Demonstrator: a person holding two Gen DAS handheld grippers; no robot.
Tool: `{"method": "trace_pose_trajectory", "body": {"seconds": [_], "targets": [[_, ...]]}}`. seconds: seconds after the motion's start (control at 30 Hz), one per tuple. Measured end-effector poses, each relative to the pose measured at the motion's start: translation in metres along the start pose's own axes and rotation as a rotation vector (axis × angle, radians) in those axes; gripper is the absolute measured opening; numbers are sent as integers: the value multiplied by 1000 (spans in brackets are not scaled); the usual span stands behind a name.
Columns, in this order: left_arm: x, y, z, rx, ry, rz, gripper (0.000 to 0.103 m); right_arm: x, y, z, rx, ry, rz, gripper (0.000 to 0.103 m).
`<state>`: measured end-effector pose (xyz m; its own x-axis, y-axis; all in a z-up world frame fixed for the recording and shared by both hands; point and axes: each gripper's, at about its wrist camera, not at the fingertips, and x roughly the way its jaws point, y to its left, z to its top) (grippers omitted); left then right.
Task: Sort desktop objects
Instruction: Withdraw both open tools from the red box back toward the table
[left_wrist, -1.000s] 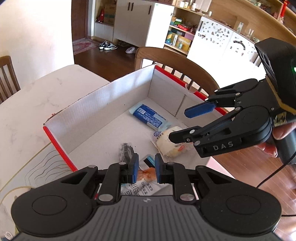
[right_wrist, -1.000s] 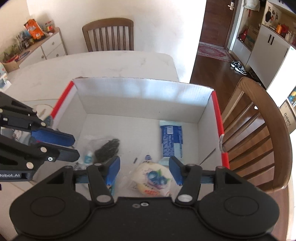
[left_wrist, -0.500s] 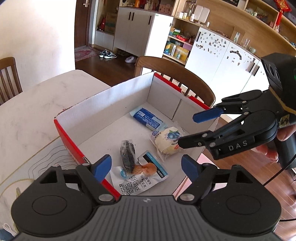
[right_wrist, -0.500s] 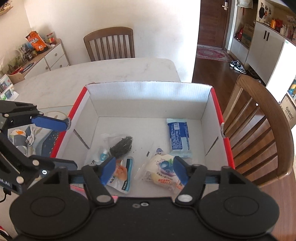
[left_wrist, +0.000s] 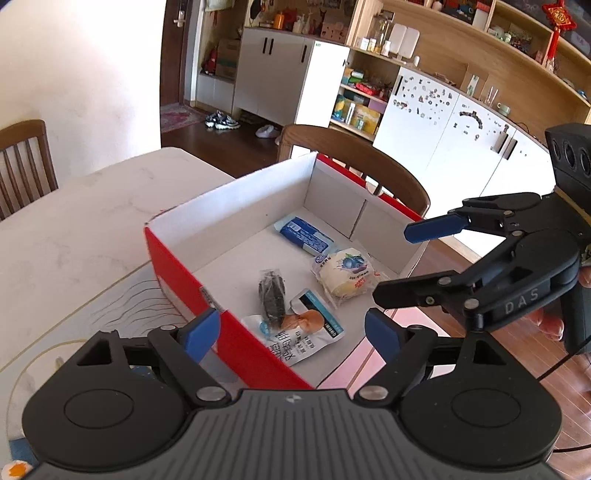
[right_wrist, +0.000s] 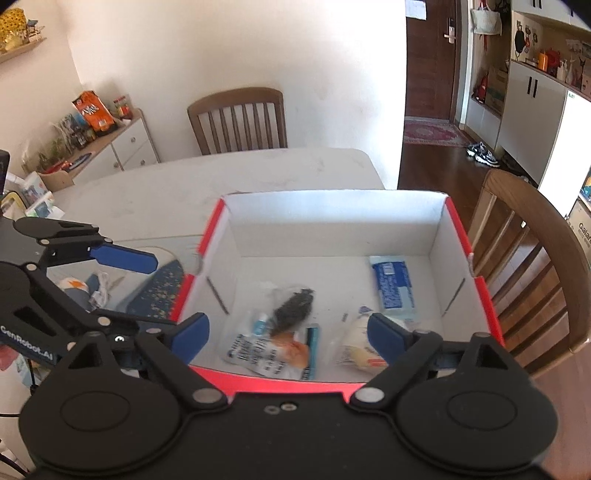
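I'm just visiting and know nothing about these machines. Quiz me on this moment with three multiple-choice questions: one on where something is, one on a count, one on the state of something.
1. Where does the blue packet lie?
A. On the table outside the box
B. Inside the box, toward its far wall
C. On the chair

2. How many packets lie in the box?
A. Two
B. Four
C. Seven

3. How do the two grippers stand?
A. Both open, holding nothing
B. Both shut on packets
C. Left shut, right open

Answers:
1 B: the blue packet rests on the box floor, farther in than the round bun packet.
2 B: the blue packet, the bun packet, the dark snack packet and the white pouch.
3 A: the left gripper and right gripper both show spread blue fingers with nothing between them.
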<state>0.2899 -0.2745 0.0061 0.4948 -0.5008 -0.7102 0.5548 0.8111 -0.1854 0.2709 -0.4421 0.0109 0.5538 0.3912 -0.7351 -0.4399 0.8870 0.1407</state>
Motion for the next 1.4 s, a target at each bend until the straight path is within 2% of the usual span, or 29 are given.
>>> {"method": "trace_pose_trajectory", "body": {"seconds": [0.23,0.3,0.37,0.6,0.8,1.2,1.4], "targets": [[-28,10,-16,5,-46,4,88,-12,27,-6,34,-34,5,95],[-36,15,-23,-3,-65,13,93,-14,35,-8,45,-39,5,95],[-45,20,-30,-8,-87,23,102,-17,45,-11,47,-45,0,95],[-81,42,-59,-23,-169,59,103,-24,82,-18,29,-60,-20,95],[-114,58,-82,-32,-206,81,103,-20,119,-22,9,-60,-22,95],[-171,99,-126,-103,-234,122,103,-7,196,-28,-77,-102,-13,95],[-195,127,-151,-200,-235,141,103,5,235,-32,-136,-93,-2,95]]}}
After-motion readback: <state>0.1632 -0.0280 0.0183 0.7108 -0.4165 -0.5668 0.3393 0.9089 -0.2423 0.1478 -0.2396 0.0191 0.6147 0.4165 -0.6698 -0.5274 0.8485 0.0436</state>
